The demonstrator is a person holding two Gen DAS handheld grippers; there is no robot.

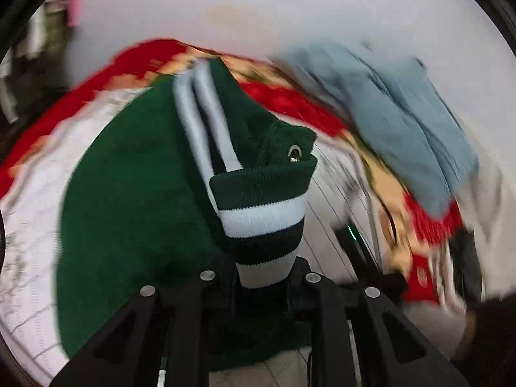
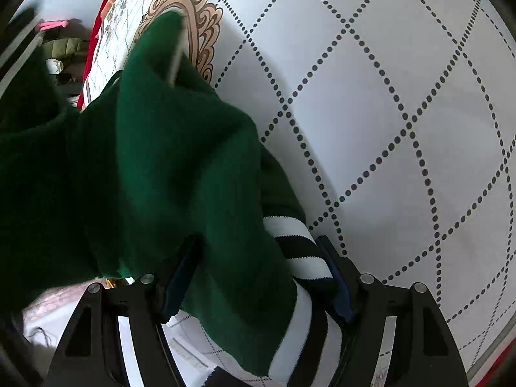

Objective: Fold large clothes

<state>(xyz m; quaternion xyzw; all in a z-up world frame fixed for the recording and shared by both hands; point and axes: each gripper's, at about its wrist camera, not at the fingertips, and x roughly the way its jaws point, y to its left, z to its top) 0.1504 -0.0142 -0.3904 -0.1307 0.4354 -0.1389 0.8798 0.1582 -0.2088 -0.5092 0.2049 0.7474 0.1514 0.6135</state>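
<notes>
The left tool is clamped on the striped cuff of a green jacket, its jaws nearly together, the cuff standing up out of them. The rest of the jacket hangs below over a bed cover that is white with a red border. A blue-grey garment, probably jeans though the view is blurred, lies on the far side of the cover.

The right tool stands wide, with green cloth and a striped band bunched between its fingers; the pads seem to press the bundle on both sides. There the jacket lies across a white cover with dotted diamonds, beside a gold scroll motif.
</notes>
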